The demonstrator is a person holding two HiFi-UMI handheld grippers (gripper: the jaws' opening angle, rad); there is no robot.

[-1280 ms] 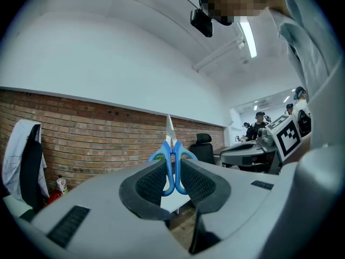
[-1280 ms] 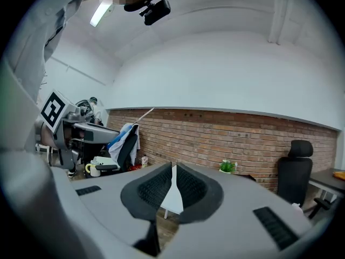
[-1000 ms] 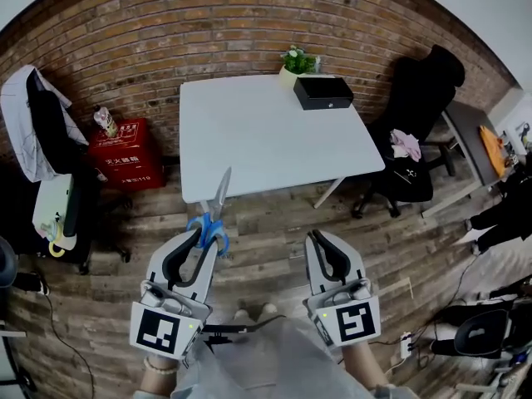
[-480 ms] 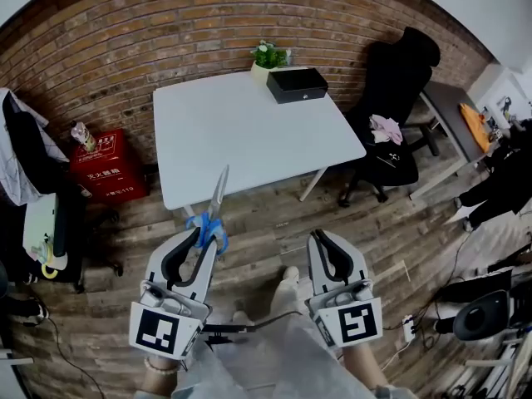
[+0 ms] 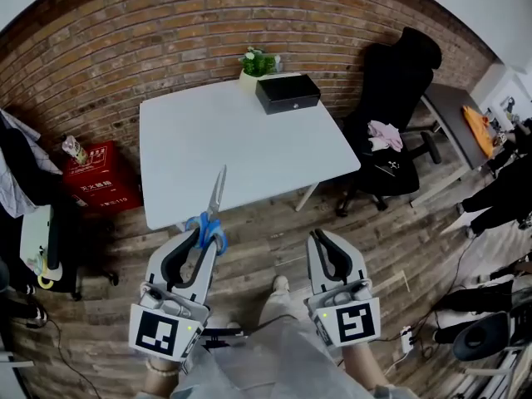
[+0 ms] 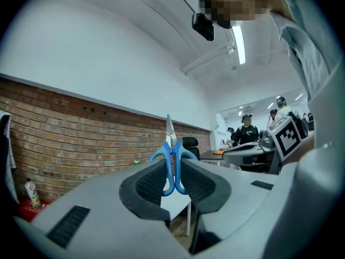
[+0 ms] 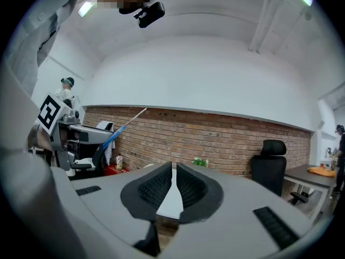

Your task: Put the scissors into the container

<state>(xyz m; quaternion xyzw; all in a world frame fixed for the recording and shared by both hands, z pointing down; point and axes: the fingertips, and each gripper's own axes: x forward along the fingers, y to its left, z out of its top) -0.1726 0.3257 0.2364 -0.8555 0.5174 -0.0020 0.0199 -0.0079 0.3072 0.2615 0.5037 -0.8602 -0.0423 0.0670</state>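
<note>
At far left, against the brick wall (image 5: 166,23): a red box (image 5: 98,188) on the wooden floor (image 5: 274,223), with a bottle (image 5: 74,150) upright on top.

Next along, low in the head view, the left gripper (image 5: 202,233). Clamps the scissors (image 5: 216,198) by the blue handles, both jaws pressed against them from either side. Closed blades pointing up and away past the jaw tips. Holds them in the air above the floor, just short of the near edge of the white table (image 5: 241,144), with the blade tip overlapping that edge in the head view.

On the far side of the table, a small potted plant (image 5: 256,61) at the back edge and, just beside it to the right, the container (image 5: 288,93), a black box. Well apart from the scissors, with the table's width between them.

Between the two grippers, a shoe tip (image 5: 281,284) on the floor.

Then the right gripper (image 5: 320,241), jaws drawn together with only a thin slit between the pads and nothing in them. Held level with the left one and near it, likewise short of the table.

Further right, a black office chair (image 5: 403,81) near the table's right edge, with a pink cloth (image 5: 384,134) lying on its seat. At far right, a grey desk (image 5: 453,110) with something orange (image 5: 480,127) on it, too small to identify.
</note>
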